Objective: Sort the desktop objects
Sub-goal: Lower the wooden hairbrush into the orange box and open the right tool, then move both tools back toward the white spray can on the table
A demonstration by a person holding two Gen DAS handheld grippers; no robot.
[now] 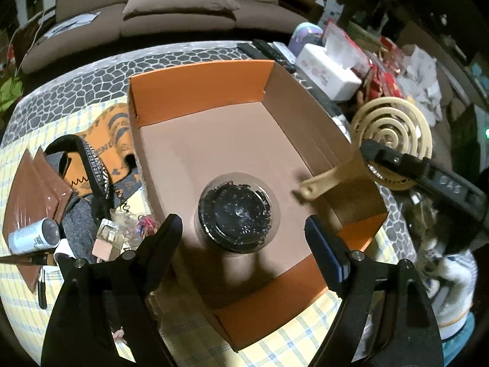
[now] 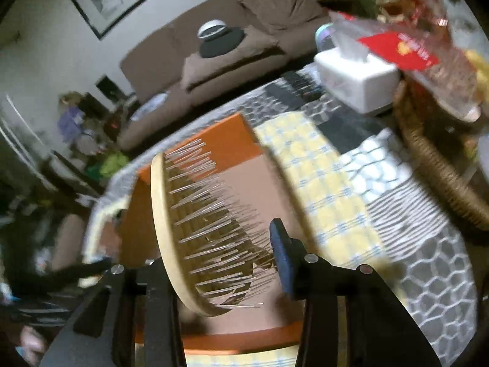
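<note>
Currently, your left gripper (image 1: 241,229) jaws stand wide above the clear tub (image 1: 237,212) in the orange box (image 1: 195,82); your right gripper (image 2: 220,266) jaws clamp the hairbrush (image 2: 195,229).

A: What's in the box (image 1: 195,61)?
B: A round container (image 1: 237,214), near its front wall.
A: And beside it?
B: Clutter on the table's (image 1: 91,70) left edge; tissue box (image 1: 328,72) by the far right corner; hairbrush (image 1: 394,140) over the right wall.

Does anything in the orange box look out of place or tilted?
Nothing stands out. The clear tub of black hair ties sits upright on the floor of the orange box, and the hairbrush hangs above the rim.
</note>
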